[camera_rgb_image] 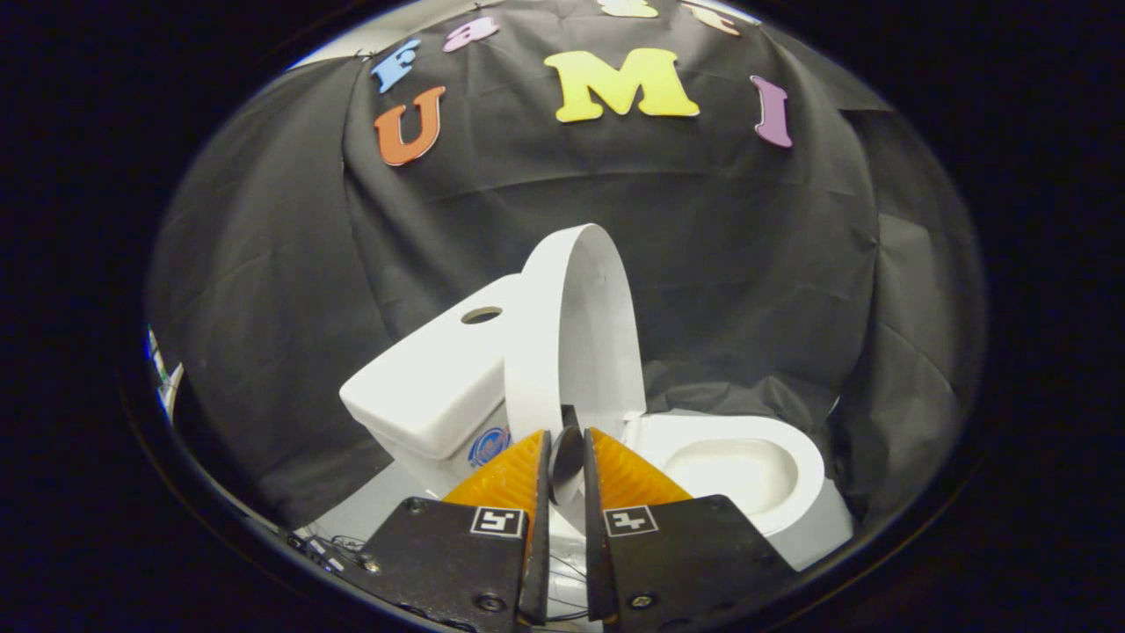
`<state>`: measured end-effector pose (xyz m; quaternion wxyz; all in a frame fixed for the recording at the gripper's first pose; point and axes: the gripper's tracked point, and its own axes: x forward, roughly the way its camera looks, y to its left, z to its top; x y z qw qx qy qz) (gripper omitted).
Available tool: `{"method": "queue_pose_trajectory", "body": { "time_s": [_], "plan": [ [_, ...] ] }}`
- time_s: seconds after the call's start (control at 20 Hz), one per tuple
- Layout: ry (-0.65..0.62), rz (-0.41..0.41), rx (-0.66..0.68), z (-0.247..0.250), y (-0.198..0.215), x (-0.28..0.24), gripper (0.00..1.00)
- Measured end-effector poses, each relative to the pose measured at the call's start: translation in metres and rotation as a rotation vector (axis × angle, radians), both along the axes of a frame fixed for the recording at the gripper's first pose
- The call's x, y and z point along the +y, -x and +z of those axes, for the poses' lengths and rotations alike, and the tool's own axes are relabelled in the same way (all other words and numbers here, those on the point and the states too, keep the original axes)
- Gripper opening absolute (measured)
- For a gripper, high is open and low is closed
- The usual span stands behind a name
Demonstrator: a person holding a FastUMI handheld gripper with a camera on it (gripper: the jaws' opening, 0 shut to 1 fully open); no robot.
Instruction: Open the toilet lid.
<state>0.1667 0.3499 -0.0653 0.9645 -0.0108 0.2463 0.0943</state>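
White toilet lid (571,334) raised upright against tank (431,378); gripper (567,457) pinching its near edge. Risk: early release before it leans back, lid slams onto bowl (791,440).

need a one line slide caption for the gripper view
Hand-held gripper pinches the raised toilet lid by its edge, the lid upright beside the tank and the bowl open.

Fingers (567,444) hide lid (580,334) lower edge — grip unclear.
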Motion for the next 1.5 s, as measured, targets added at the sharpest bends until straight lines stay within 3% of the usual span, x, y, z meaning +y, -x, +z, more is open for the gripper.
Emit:
{"method": "queue_pose_trajectory", "body": {
  "time_s": [0.65, 1.1, 1.3, 1.5],
  "plan": [
    [0.104, 0.076, -0.010, -0.005, -0.003, 0.028, 0.20],
    [0.124, 0.080, 0.024, 0.000, -0.003, 0.025, 0.21],
    [0.048, 0.123, 0.051, 0.013, 0.011, 0.029, 0.35],
    [0.043, 0.140, -0.006, 0.042, 0.033, 0.014, 0.65]
  ]
}}
